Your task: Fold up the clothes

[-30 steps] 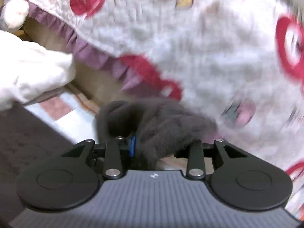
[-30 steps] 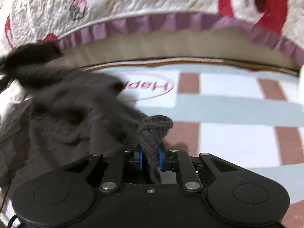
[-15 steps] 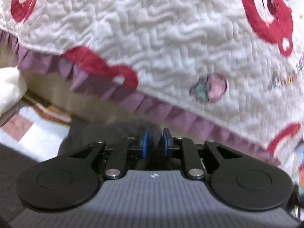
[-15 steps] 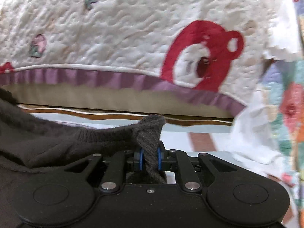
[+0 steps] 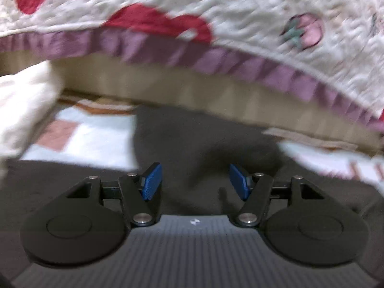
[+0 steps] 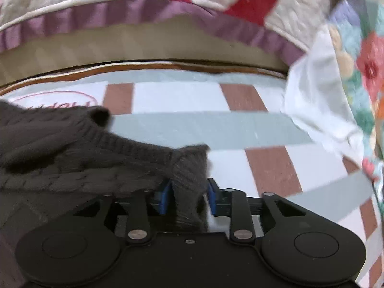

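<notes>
The dark grey knitted sweater [image 5: 196,144] lies on the checked mat [image 6: 182,96], filling the lower centre of the left wrist view and the lower left of the right wrist view. Behind it, across the top of both frames, hangs the quilted bedspread [image 5: 240,4] with its purple ruffle.

Left gripper [image 5: 195,182]: fingers apart, blue pads clear of the knit on both sides; nothing is held. Right gripper [image 6: 188,193]: fingers only slightly apart, with a ribbed corner of the sweater bunched between them. Whether the pads grip or merely flank the fabric cannot be told; a narrow gap shows at the right pad.

Step in hand, as judged: laying down a folded edge and releasing it.

Procedure:
1. Lower the right corner until it rests flat on the layer beneath before opening fully.
2. Open the fingers wide enough that the ribbing does not snag on a pad.
3. Withdraw straight back, low, without dragging the fold.
4. Check that the edge near the white cloth [image 6: 319,91] at right is not caught up.
</notes>
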Demonstrator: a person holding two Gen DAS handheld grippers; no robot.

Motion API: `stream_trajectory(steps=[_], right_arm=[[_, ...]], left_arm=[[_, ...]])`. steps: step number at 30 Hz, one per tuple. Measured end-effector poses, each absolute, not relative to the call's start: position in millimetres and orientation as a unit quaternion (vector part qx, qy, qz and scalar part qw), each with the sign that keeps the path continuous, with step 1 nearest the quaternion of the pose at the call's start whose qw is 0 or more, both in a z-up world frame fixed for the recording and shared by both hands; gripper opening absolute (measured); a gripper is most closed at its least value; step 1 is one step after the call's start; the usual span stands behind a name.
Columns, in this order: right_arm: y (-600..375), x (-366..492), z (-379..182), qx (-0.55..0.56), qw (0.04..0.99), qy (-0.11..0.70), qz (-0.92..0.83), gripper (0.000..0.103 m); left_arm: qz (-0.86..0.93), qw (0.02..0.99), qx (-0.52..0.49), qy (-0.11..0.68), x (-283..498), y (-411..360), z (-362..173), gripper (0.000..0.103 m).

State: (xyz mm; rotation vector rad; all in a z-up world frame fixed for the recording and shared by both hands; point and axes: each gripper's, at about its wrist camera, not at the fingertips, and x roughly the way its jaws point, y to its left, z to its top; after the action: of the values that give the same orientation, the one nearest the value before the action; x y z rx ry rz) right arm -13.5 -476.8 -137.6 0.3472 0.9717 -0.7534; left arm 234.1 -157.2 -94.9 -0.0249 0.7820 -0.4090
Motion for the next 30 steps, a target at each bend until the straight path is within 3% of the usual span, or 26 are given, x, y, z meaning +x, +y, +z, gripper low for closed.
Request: stream_trajectory(steps=[3, 6, 11, 13, 15, 18, 20, 21, 22, 25, 30], right_arm=[[-480, -34, -111, 0.253, 0.822, 0.371, -0.350, 0.040], [-480, -26, -94, 0.267, 0.844, 0.326, -0.333, 0.046], [-461, 42, -115, 0.252, 0.857, 0.396, -0.211, 0.048], [-450, 61, -127, 0.224, 0.859, 0.415, -0.201, 0.060], [-445, 76, -139, 0.191, 0.860, 0.427, -0.205, 0.062], [-452, 91, -161, 0.186, 0.856, 0.442, -0.194, 0.075], [-448, 99, -163, 0.162, 0.861, 0.447, -0.181, 0.068], [-444, 103, -159, 0.144, 0.866, 0.449, -0.168, 0.036], [-439, 107, -154, 0.125, 0.871, 0.450, -0.150, 0.013], [-449, 102, -138, 0.109, 0.888, 0.407, -0.185, 0.006], [-472, 90, -112, 0.090, 0.906, 0.320, -0.260, 0.007]], left_arm=[[-0.180, 0.901, -0.016, 0.394, 238, -115, -95, 0.062], [-0.166, 0.898, -0.040, 0.406, 236, -84, -101, 0.062], [-0.186, 0.884, -0.050, 0.427, 226, -84, -113, 0.062], [-0.199, 0.884, -0.033, 0.421, 219, -92, -112, 0.062], [-0.208, 0.887, -0.018, 0.412, 215, -99, -110, 0.062], [-0.220, 0.885, -0.018, 0.409, 213, -106, -112, 0.062], [-0.223, 0.885, -0.017, 0.409, 210, -110, -114, 0.062], [-0.224, 0.885, -0.016, 0.408, 209, -113, -115, 0.061], [-0.228, 0.886, -0.010, 0.404, 207, -114, -116, 0.061], [-0.220, 0.897, -0.012, 0.382, 205, -112, -112, 0.060], [-0.201, 0.906, -0.025, 0.373, 209, -101, -112, 0.061]])
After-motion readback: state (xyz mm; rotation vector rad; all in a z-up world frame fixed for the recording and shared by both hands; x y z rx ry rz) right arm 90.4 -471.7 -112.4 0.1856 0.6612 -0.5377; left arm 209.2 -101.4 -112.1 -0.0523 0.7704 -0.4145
